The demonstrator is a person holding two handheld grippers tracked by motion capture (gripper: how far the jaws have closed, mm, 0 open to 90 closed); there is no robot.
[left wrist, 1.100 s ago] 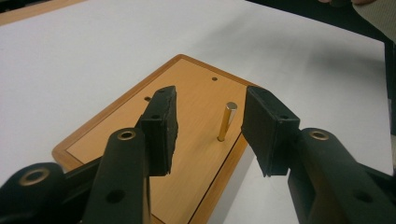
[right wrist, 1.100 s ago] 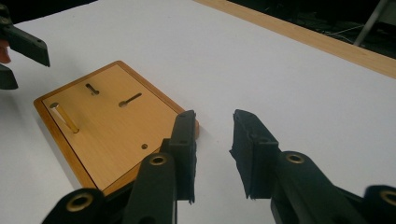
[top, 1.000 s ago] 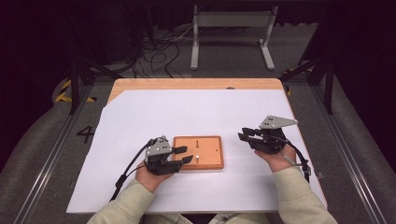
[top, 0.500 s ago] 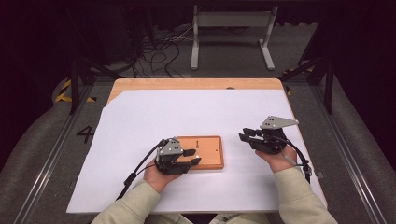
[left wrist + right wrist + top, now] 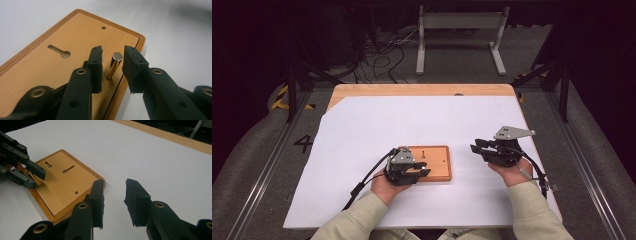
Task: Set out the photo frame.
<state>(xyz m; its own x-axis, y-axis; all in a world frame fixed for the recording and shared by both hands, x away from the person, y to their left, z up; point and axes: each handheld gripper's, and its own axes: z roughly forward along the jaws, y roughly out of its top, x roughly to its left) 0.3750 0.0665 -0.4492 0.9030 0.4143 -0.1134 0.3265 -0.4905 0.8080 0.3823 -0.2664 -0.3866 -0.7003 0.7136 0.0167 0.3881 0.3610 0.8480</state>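
Low and centre in the high view, the left gripper (image 5: 422, 171) sits over the near left corner of the wooden board (image 5: 437, 161); its jaws have just been closing and now stand either side of the upright brass pin (image 5: 114, 65) in the board, narrow gaps left, pads not pressing it. The right gripper (image 5: 476, 146), at the lower right of that frame, hovers over the white sheet (image 5: 422, 120) beside the board, jaws partly open and empty.
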